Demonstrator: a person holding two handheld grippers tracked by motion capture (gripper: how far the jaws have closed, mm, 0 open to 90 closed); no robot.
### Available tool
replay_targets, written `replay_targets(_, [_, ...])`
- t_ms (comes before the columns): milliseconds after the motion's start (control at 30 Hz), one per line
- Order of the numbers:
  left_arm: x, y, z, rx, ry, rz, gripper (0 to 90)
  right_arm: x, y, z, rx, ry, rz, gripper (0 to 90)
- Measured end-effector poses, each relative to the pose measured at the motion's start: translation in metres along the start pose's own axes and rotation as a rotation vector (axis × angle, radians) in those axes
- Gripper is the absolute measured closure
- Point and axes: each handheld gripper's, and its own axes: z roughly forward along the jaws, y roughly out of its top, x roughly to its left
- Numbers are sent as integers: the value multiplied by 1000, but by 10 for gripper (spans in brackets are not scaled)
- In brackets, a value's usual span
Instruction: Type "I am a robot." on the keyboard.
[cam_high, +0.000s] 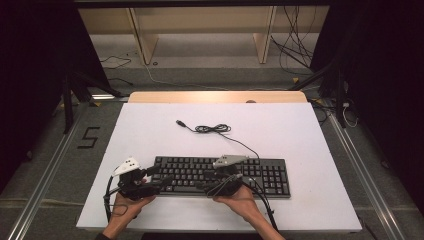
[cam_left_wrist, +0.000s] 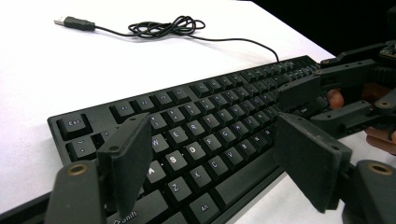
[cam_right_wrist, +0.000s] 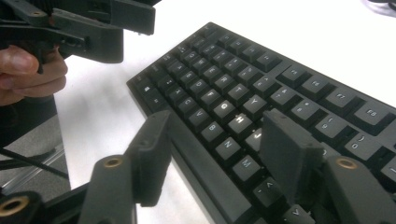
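A black keyboard (cam_high: 220, 175) lies on the white desk (cam_high: 280, 135), close to the near edge and a little left of the middle, its long side parallel to that edge. The left tool (cam_high: 159, 179) hovers at the keyboard's left end with its jaws spread wide over the letter keys, nothing pinched between them; in the left gripper view (cam_left_wrist: 210, 158) the pads stand well apart above the keys. The right tool (cam_high: 212, 186) sits at the near edge around the middle of the keyboard, its jaws also spread, one over the front rim and the other over the keys, with no grip on anything (cam_right_wrist: 219, 154). The two tools face each other, near but not touching. The cable (cam_high: 215, 129) runs from the keyboard's back edge to a loose tangle with the plug lying free behind it. Wide bare desk opens beyond the cable and to the right; only a narrow strip remains between keyboard and near edge.
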Motion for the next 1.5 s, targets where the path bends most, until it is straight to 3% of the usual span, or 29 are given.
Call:
replay_targets(267, [1,0,0,-1,4,-2,276,5,-1,0,10,8,-12,433])
replay_targets(433, [1,0,0,2,5,2,276,10,-3,-2,12,-9,-38,681])
replay_targets(700, [1,0,0,4,10,5,277,14,-6,1,42,-30,-55,857])
replay_targets(867, [1,0,0,4,10,5,278,14,-9,6,62,-39,-62,900])
replay_targets(1500, [1,0,0,2,8,5,277,11,-15,17,101,-62,-67,900])
